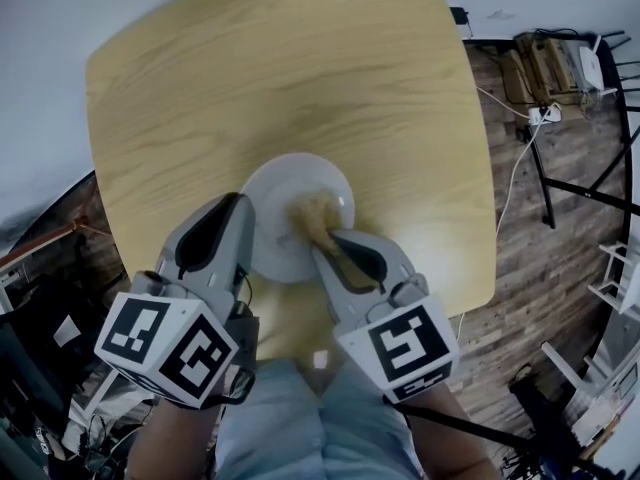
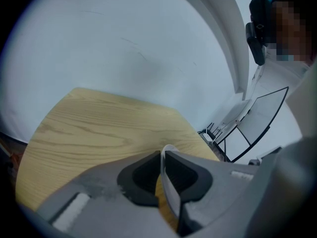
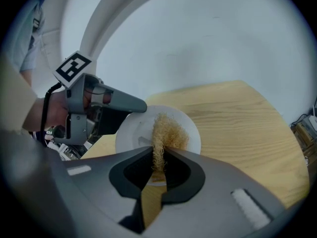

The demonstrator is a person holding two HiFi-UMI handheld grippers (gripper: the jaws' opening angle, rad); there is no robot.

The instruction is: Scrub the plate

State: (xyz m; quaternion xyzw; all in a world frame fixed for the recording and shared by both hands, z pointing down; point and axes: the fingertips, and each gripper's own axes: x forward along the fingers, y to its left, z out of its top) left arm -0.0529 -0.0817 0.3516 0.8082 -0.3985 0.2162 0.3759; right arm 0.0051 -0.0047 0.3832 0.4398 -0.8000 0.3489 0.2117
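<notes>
A round white plate (image 1: 300,173) sits on the pale wooden tabletop (image 1: 280,68), in its near half and close to the edge where the person stands, roughly midway between the tabletop's two sides. The left claw (image 1: 247,213) comes in from the plate's left side, and its two jaws are pinched shut on the rim. The left gripper view shows this best: the thin white edge runs straight up through the narrow gap, with a dark pad pressed on either side of it. From where I stand I cannot tell whether that side of the plate is raised off the wood or lying flat. The right claw (image 1: 322,246) reaches in from the near right, and its jaws are closed tight on a tan, fibrous scrubber (image 1: 314,213). The bundle is squeezed thin where the pads hold it and fans out into a frizzy tuft beyond the tips. That tuft rests on the plate's inner face, a little right of its centre and towards the near rim. The two claws stand close together over the plate, each slanting downwards, with their marker cubes back near the person's body. The rest of the tabletop is bare wood. Beyond its right edge is a dark plank floor (image 1: 530,268), where a white cable (image 1: 516,158) trails.
</notes>
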